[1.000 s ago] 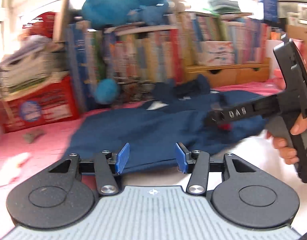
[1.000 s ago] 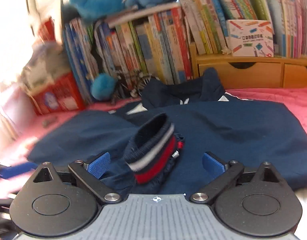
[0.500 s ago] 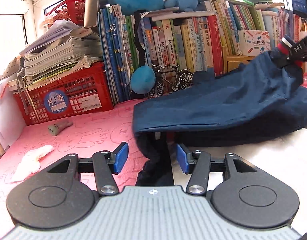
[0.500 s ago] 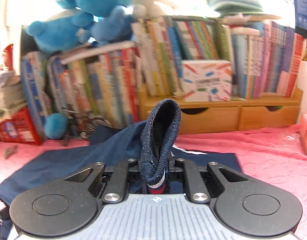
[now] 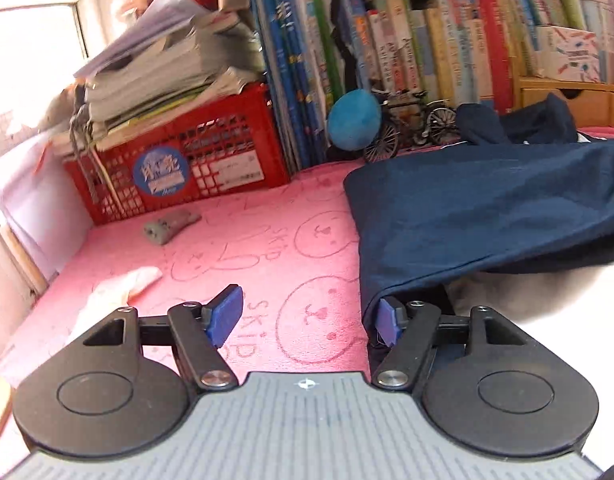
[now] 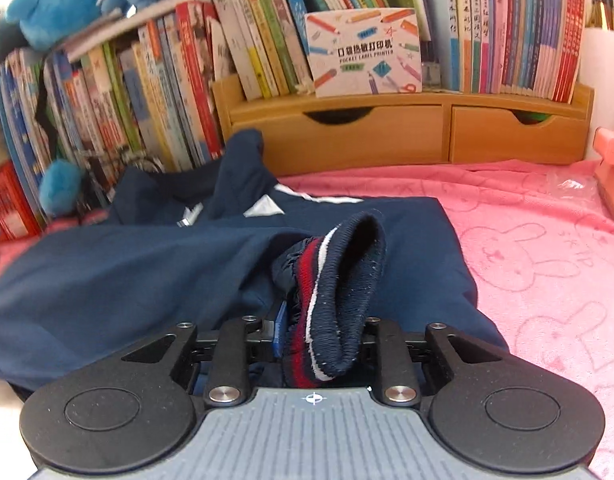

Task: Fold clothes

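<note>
Pink rabbit-print blanket (image 6: pixel 547 248) covers the work surface, with crowded bookshelves (image 6: pixel 267 40) along the top of both views and a red crate (image 5: pixel 179 160) at upper left in the left wrist view. Across the blanket lies the navy jacket (image 6: pixel 127 272), filling the centre-left of the right wrist view and the right half of the left one, its long axis running side to side. Its sleeve is drawn across the body, ending in the striped ribbed cuff (image 6: pixel 339 300) at lower centre. That cuff stands between the right gripper (image 6: pixel 319 344) pads, which are easing apart around it yet seem to touch it. The left gripper (image 5: pixel 307 316) is opening too, nothing between its pads; the jacket's near corner just touches its right pad. The cuff sits closest to the right hand, so laying the sleeve flat looks like that hand's job
</note>
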`<act>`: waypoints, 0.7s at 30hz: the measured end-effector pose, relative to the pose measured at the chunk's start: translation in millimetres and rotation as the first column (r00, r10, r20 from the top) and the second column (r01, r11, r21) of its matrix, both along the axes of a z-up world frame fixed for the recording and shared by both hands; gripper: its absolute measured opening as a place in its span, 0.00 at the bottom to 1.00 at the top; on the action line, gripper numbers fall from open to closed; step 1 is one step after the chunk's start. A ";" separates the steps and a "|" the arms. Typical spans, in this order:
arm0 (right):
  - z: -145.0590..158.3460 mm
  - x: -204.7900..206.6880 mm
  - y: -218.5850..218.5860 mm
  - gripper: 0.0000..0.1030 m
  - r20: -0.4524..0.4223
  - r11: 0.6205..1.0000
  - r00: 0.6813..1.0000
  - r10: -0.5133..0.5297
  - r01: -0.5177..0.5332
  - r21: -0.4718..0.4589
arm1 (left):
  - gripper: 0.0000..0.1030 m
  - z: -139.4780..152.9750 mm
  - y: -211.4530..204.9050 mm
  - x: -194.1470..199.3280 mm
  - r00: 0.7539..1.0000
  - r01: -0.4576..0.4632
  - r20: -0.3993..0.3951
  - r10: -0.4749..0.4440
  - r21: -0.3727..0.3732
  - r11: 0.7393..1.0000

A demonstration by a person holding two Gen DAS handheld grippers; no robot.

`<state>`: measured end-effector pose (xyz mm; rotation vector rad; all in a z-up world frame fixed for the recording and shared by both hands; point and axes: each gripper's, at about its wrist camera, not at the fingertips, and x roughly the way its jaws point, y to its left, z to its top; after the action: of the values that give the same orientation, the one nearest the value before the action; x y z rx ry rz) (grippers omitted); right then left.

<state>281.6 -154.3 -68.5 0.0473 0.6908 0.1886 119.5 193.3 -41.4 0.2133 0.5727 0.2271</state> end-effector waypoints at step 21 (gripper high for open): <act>43.6 -44.1 -21.5 0.85 0.164 0.949 0.967 -0.193 0.226 -0.219 | 0.66 -26.8 -33.5 42.0 0.997 0.053 -0.058 -0.048 0.095 0.994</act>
<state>237.5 -175.8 -24.9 -0.1194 0.5581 -0.0956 161.5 159.8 -68.2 0.3280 0.6114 0.2006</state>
